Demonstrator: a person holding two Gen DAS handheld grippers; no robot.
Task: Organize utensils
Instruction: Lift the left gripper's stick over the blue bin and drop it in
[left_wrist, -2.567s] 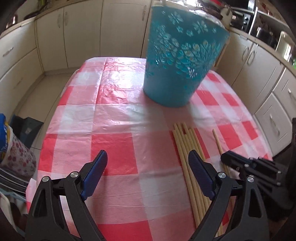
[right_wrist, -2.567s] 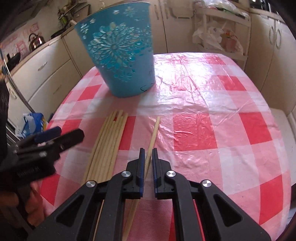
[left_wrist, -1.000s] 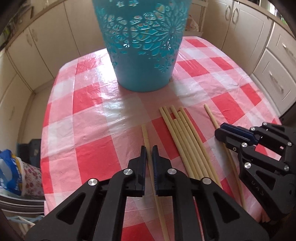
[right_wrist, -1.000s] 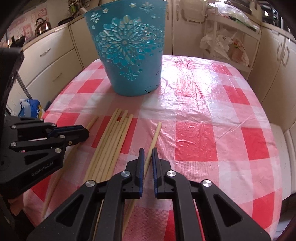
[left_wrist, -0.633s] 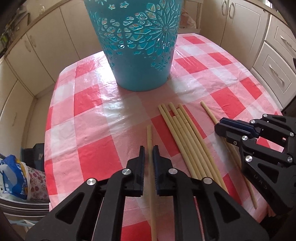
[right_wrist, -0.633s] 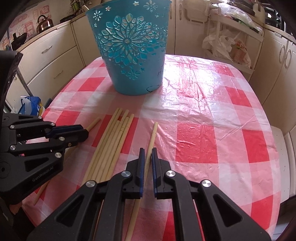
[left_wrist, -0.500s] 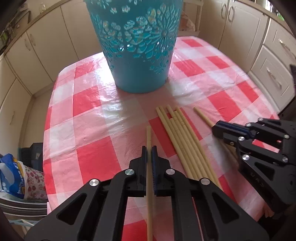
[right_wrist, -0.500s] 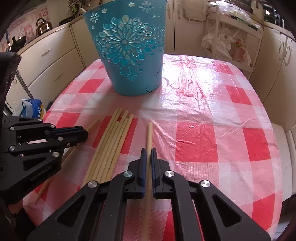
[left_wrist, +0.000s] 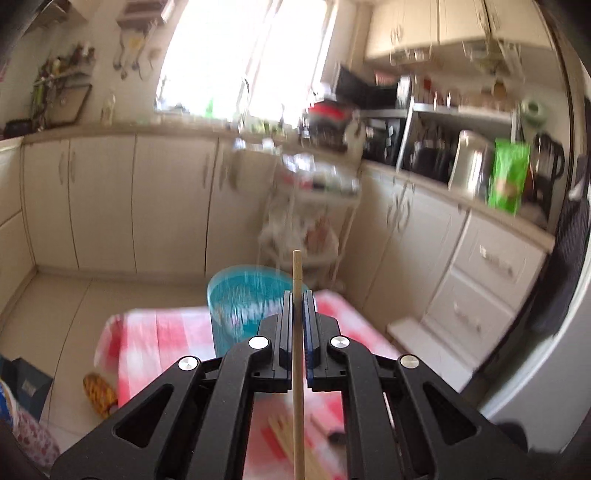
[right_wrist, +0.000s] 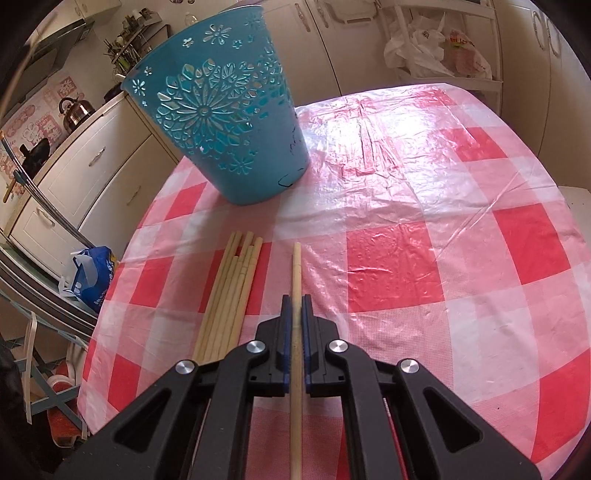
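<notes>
My left gripper (left_wrist: 296, 295) is shut on a pale wooden chopstick (left_wrist: 297, 269) and is raised high; its tip sticks out over the open mouth of the teal cut-out basket (left_wrist: 243, 299) far below. My right gripper (right_wrist: 294, 299) is shut on another chopstick (right_wrist: 296, 266), held low above the red-and-white checked tablecloth (right_wrist: 424, 229). A bundle of several chopsticks (right_wrist: 231, 284) lies on the cloth just left of it. The teal basket (right_wrist: 218, 122) stands upright behind them, at the far left of the table.
In the left wrist view, blurred cream cabinets, a wire rack with bags (left_wrist: 306, 206) and a worktop with appliances (left_wrist: 469, 162) ring the table. A blue bag (right_wrist: 90, 273) and a folding frame (right_wrist: 40, 295) stand off the table's left edge.
My left gripper has lifted its chopstick off the table and swung up sharply, so the table now sits far below. My right gripper has raised its chopstick slightly and rolled a little.
</notes>
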